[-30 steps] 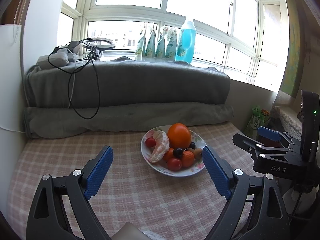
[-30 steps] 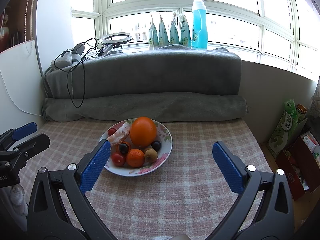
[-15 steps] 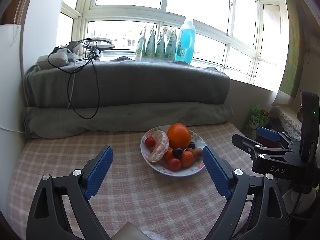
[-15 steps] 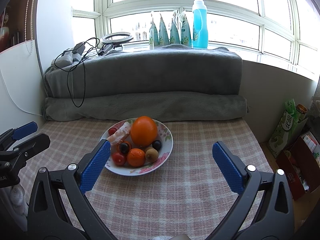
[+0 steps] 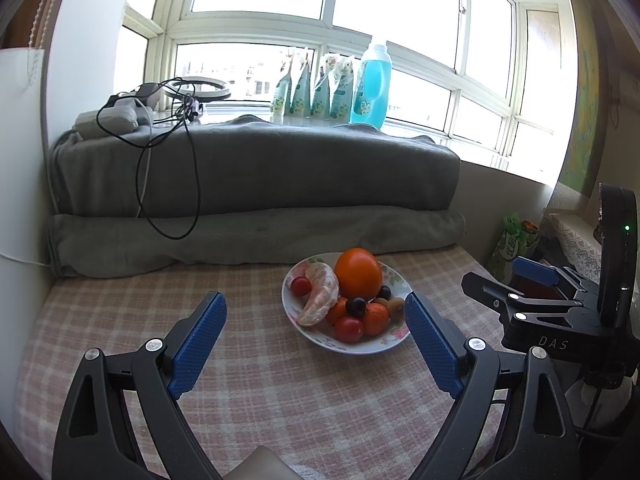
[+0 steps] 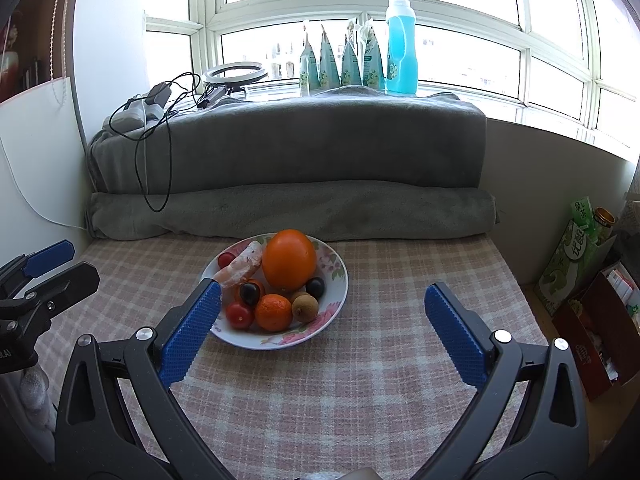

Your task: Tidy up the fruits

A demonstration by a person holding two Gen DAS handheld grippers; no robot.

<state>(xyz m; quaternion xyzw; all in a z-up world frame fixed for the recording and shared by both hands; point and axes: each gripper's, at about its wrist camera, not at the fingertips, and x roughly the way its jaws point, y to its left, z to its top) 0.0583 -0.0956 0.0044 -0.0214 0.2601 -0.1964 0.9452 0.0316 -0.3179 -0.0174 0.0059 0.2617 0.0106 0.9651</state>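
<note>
The floral plate [image 6: 338, 276] sits on the checked cloth [image 6: 360, 380], a little way out from the rolled grey blanket [image 6: 288, 208], heaped with a big orange [image 6: 289, 265], a peeled citrus half [image 6: 240, 266], cherry tomatoes, dark grapes, a small tangerine [image 6: 273, 312] and a brown kiwi-like fruit [image 6: 305, 307]. Bare cloth lies open on both sides of the plate and in front of it.

The right wrist view alone shows the cloth's right edge dropping off toward a green carton [image 6: 576, 256] and a red box [image 6: 596, 328]. The left wrist view alone shows wide bare cloth left of the plate, out to a white wall panel.

The left gripper [image 5: 316, 316] hovers short of the plate, fingers spread wide, holding nothing; its right pad [image 5: 432, 348] overlaps the plate's rim in the picture. The right gripper [image 6: 322, 308] hangs level, likewise wide and empty, the plate partly framed between its pads.
</note>
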